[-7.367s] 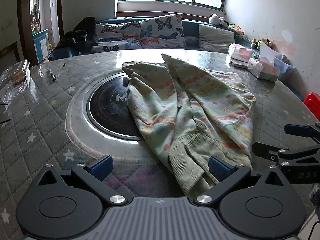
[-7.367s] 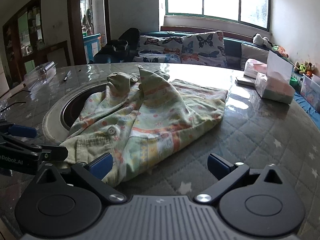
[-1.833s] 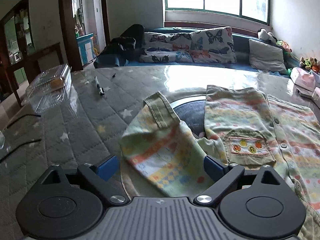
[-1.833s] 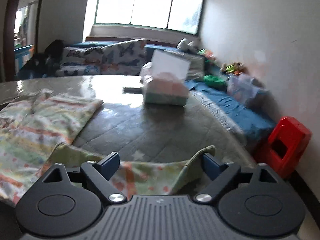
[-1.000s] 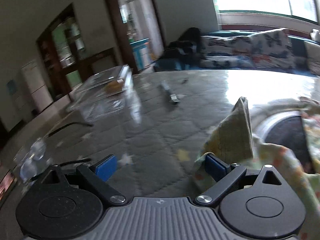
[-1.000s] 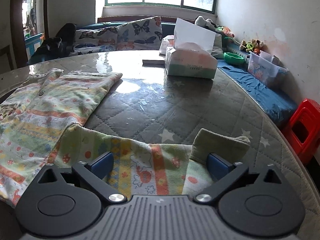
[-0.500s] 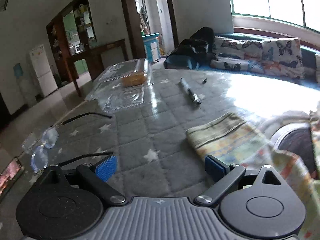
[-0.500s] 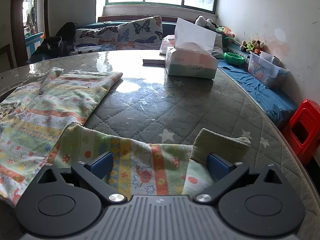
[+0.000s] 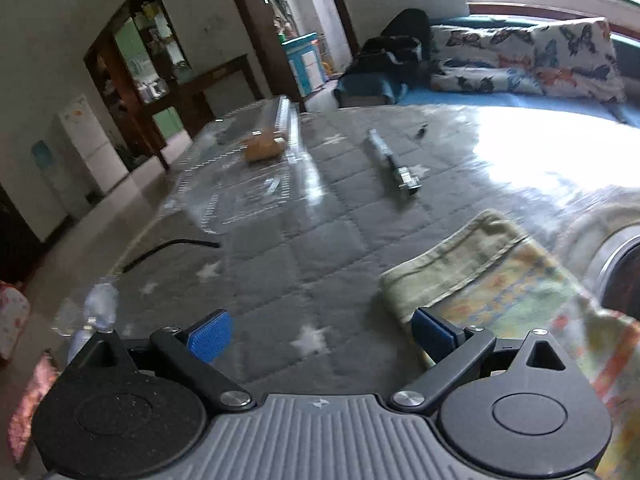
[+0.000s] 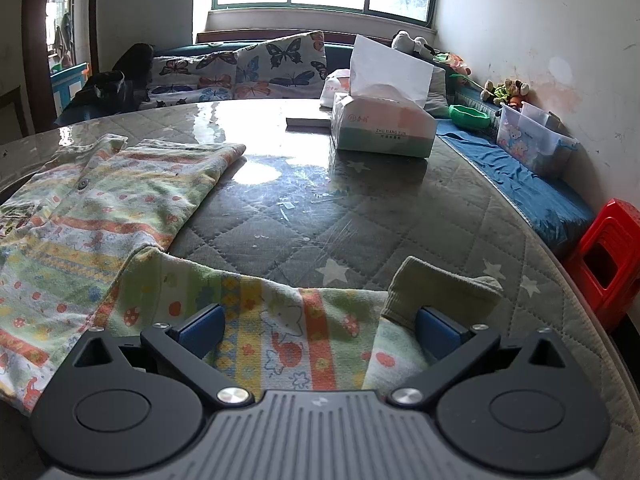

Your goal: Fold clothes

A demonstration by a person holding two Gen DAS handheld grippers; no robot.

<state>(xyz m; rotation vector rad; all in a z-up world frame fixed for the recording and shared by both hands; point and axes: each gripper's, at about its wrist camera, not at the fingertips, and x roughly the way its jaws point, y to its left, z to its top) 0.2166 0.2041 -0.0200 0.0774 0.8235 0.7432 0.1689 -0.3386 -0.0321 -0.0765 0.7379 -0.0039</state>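
My right claw [image 10: 318,330] hangs wide open low over the right sleeve [image 10: 280,320] of the child's patterned cardigan [image 10: 100,200], which lies spread flat on the quilted desk [image 10: 360,232]. That sleeve runs crosswise under the claw, its long axis left to right in the right wrist view, and its ribbed green cuff [image 10: 440,288] is turned up just beside the right finger, so the cuff end sits nearest this claw. My left claw [image 9: 320,334] is also spread open and holds nothing; the other sleeve [image 9: 500,280] lies off to its right, its cuff edge just beside the right fingertip, the sleeve running away toward the cardigan's body and the dark round inset [image 9: 624,272] in the desk. I judge the next fold turns on each sleeve being carried inward across the body, each claw taking the cuff on its own side. For writing, the tissue box [image 10: 382,128] at the far side of the desk reads "ZHU XIANG YUN", with smaller characters I cannot make out. A pen-like tool [image 9: 392,160] and a clear plastic box [image 9: 256,148] lie well apart from the cardigan.
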